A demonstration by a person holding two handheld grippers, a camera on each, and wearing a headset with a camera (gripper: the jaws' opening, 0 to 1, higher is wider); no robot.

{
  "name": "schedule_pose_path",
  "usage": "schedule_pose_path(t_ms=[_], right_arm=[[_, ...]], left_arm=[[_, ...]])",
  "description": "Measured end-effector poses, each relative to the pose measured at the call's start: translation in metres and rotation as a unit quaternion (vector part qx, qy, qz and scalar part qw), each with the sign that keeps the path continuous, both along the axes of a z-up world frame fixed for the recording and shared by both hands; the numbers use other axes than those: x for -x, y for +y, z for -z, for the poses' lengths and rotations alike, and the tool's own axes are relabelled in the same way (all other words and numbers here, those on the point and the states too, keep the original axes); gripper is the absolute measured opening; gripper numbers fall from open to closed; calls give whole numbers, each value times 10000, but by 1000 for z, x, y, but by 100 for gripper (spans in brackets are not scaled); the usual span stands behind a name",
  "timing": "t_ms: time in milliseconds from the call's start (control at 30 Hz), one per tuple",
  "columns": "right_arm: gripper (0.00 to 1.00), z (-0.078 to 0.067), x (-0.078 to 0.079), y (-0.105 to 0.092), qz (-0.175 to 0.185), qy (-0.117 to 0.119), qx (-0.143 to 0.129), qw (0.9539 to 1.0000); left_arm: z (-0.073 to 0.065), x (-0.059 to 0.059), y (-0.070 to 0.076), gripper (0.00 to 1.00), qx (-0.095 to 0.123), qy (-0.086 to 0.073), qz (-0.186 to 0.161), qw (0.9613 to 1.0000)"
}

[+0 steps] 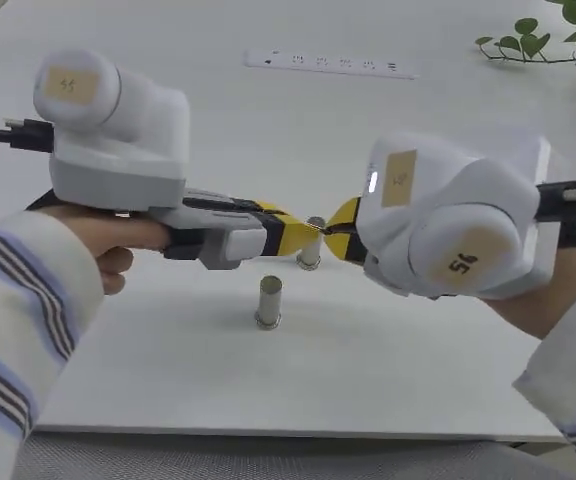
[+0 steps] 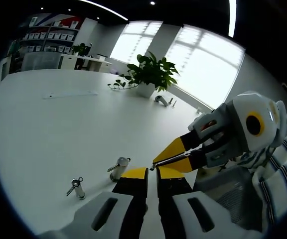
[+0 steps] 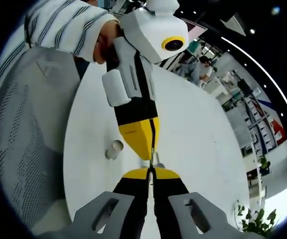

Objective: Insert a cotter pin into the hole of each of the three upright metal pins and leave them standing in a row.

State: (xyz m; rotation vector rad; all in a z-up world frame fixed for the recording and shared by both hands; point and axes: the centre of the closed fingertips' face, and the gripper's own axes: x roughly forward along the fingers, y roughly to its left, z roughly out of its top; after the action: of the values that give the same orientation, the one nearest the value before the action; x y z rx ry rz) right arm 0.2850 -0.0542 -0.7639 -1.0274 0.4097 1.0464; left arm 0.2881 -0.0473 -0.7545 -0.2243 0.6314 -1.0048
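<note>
— Jaws of the right gripper (image 3: pixel 151 172): how do they stand?

— Pressed together at the bottom centre of the right gripper view, pinching a thin silver wire cotter pin (image 2: pixel 162 161). In the left gripper view that gripper comes in from the right edge. The cotter pin pokes out of its yellow tips toward the lower centre.

— And the left gripper (image 2: pixel 152 173)?

— Its black-and-yellow jaws are drawn nearly together, with a narrow dark slit between them. The cotter pin's free end reaches their tips. Whether they clamp it, I cannot tell.

— Where do the two grippers meet in the head view?

— Tip to tip at centre frame, just above a short upright silver metal pin (image 1: pixel 310 252).

— Any other pins?

— A plain-topped metal pin (image 1: pixel 269 302) stands upright below centre in the head view, apart from both grippers. At the lower left of the left gripper view, a fitted metal pin (image 2: pixel 117 171) stands just beside the left jaw tip with a wire through its head. A second fitted metal pin (image 2: pixel 77 188) stands farther left, with a wire crosswise through its top too.

— What lies around them?

— Everything rests on a white table (image 1: pixel 168 380). A long white power strip (image 1: pixel 328 62) lies at the upper centre of the head view. A green leafy plant (image 1: pixel 553 30) fills the upper right corner, and striped sleeves show at both lower corners.
</note>
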Motion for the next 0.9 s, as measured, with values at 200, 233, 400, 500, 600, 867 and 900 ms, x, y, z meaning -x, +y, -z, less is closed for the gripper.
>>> schedule_pose_path(t_ms=[200,233,400,500,600,867,900], right_arm=[[2,1,1,0,-8,-10,13,10000],[2,0,1,0,-20,-13,16,10000],[2,0,2,0,-43,-50,34,10000],[2,-1,3,0,-63,-75,39,9999],[2,-1,4,1,-90,-84,41,9999],[2,-1,5,3,-115,-113,51,9999],[2,-1,5,3,-110,-127,46,9998]], left_arm=[[1,0,-1,2,73,163,-36,9998],[0,1,-1,2,114,199,-47,9997],[1,1,-1,2,252,478,-124,9985],[1,2,-1,2,385,770,-195,9961],[2,3,-1,1,455,913,-189,9946],[2,4,-1,1,563,1185,-314,9909],[2,4,-1,1,609,1244,-363,9897]])
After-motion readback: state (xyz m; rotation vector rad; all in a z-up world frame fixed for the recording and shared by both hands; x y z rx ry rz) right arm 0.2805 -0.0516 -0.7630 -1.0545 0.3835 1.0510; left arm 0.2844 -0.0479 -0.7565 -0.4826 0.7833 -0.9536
